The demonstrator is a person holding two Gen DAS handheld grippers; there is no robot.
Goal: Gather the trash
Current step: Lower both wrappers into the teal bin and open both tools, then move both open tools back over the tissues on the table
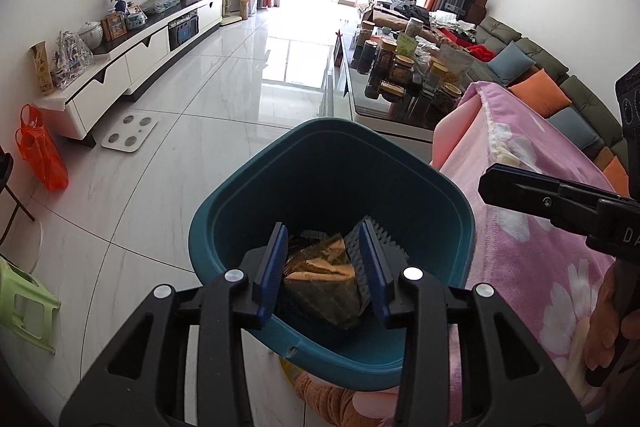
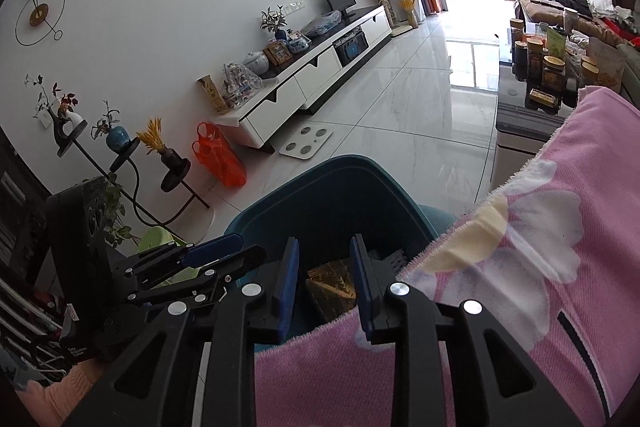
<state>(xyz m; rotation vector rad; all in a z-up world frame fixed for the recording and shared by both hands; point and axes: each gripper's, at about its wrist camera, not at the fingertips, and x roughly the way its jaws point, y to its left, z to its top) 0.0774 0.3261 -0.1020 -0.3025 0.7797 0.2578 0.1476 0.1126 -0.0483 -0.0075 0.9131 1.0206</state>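
Glossy marble-tile floor [image 1: 200, 131] | rounded teal plastic bin [image 1: 256, 187], crinkled wrappers [image 1: 320, 267] inside | both claws [image 1: 324, 263] [image 2: 324, 279] part-open, seemingly empty

- The right gripper [image 2: 325, 281] hangs over the teal bin [image 2: 320, 195], jaws parted with nothing between them.
- Dark gold-printed wrappers [image 2: 332, 287] lie inside the bin.
- A pink flowered blanket [image 2: 540, 267] drapes beside the bin's right side.
- The left gripper [image 2: 224, 255] shows at left.
- An orange plastic bag [image 2: 220, 159] stands on the tiled floor.

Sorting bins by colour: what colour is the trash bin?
Dark teal trash bin, clearest in the left wrist view.
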